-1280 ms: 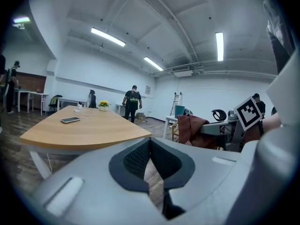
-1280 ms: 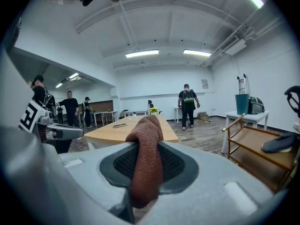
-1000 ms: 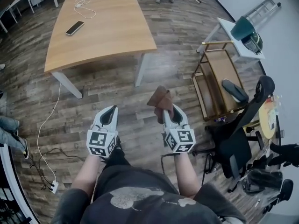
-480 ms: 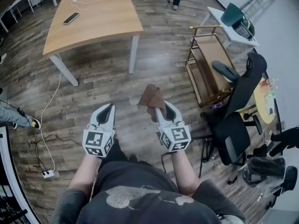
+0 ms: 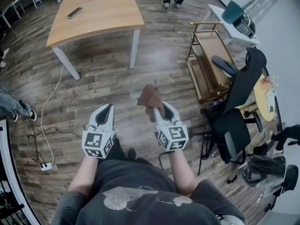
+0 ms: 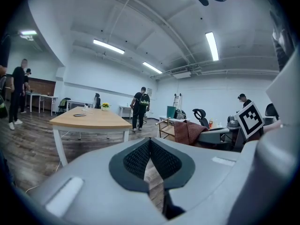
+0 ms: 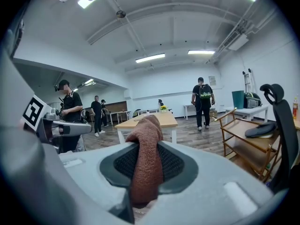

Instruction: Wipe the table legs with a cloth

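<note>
A wooden table (image 5: 93,13) with white legs (image 5: 134,48) stands ahead, across open floor; it also shows in the left gripper view as the table (image 6: 91,121) and in the right gripper view as the table (image 7: 150,121). My right gripper (image 5: 157,108) is shut on a brown cloth (image 5: 150,98), which stands up between the jaws as the cloth (image 7: 146,161). My left gripper (image 5: 105,110) is held level beside it, jaws closed and empty (image 6: 150,159). Both grippers are well short of the table.
A gold-framed wooden cart (image 5: 208,67) and a black office chair (image 5: 234,116) stand to the right. A white cable (image 5: 47,111) runs to a power strip (image 5: 45,167) on the floor at left. A phone (image 5: 75,12) lies on the table. People stand beyond it.
The view has shifted slightly; the table sits a little farther up and left than a second ago. Both grippers keep their pose, the cloth still gripped in the right one.
</note>
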Demonstrator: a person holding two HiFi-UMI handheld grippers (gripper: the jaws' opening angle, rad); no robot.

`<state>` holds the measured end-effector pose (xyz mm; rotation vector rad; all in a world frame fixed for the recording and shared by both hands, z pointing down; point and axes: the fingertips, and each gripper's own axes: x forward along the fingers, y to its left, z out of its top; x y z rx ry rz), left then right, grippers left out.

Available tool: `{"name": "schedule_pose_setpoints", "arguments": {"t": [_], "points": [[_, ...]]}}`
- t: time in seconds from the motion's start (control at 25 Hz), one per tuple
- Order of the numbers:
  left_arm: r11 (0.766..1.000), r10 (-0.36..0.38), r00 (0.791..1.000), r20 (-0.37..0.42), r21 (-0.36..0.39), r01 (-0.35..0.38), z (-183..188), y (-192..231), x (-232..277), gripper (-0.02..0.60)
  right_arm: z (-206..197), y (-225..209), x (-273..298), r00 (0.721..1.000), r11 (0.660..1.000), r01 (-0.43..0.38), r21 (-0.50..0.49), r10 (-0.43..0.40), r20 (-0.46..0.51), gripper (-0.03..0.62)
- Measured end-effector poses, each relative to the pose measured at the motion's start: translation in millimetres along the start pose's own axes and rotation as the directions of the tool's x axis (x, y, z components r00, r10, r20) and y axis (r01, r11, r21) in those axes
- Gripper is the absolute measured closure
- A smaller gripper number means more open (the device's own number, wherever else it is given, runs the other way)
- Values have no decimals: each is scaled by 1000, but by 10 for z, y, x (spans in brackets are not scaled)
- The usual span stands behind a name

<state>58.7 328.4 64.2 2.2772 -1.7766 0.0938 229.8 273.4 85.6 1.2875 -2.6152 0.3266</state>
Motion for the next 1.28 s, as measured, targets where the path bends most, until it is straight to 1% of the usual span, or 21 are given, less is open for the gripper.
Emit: {"name": "schedule_pose_setpoints", "arguments": {"t": [0.12,0.2,0.48,0.72,1.08,1.28], "points": [[1000,-8,1000,2,8,8,19,-18,-37,563,1,34,6,1000,1000,0,-2,0,-2,513],[1000,-7,1000,-8,-3,7,-4,23,-44,563,2,47,28,1000,1000,5,6,-5,-3,514],[1000,18,1000,-12,-15,-18,-14,167,-45,563,37,131,105,1000,1000,-3,-14,3,0,514],[1000,12,1000,-2,-8,-12,11,124,-56,563,-41,107,98,1000,1000,-4,-18,4,-24,515],[999,37,999,-7,-12,-37,5,217,-176,563,-84,171,121,998,999,-28,-38,26,-50,516],[999,35,999,-7,-5,-36,34,258,-198,563,-87,228,169,997,998,-41,-54,37,-71,516]]}}
